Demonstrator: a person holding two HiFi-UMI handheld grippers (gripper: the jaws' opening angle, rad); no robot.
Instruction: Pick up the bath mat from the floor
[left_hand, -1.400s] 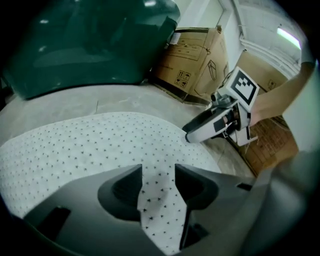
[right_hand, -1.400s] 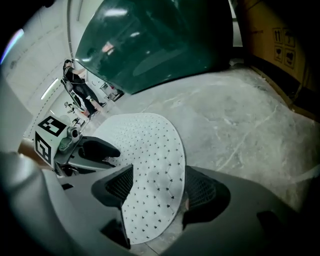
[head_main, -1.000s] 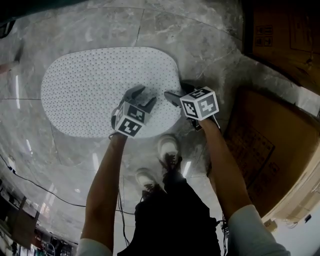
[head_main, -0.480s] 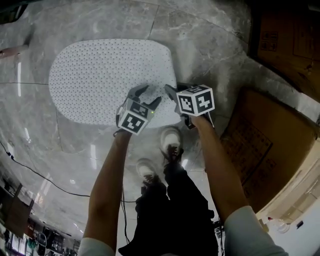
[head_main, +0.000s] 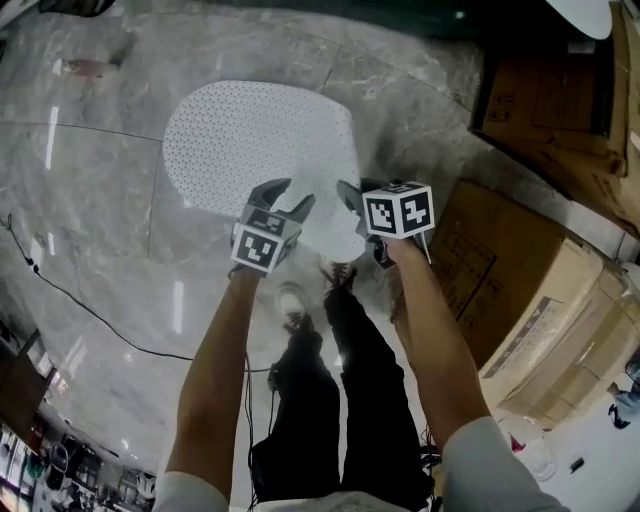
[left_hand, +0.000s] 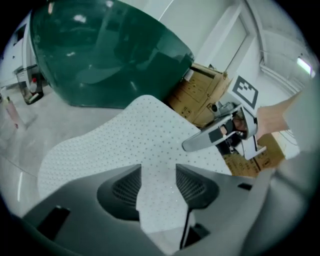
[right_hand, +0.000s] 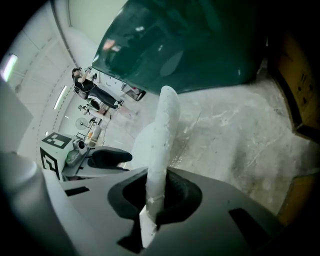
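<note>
In front of the person's feet, the white dotted bath mat (head_main: 255, 140) has its near edge raised, clenched in the right tongs (right_hand: 156, 195), whose jaws have just been closing on it. The left tongs (left_hand: 157, 187) are released, their jaws just closing a little, with the mat in the gap but not pressed. I judge they should grip the edge first, so the limp mat hangs evenly above the glossy grey marble floor (head_main: 100, 250), between a thin cable (head_main: 90, 320) and cardboard boxes (head_main: 520, 250).
</note>
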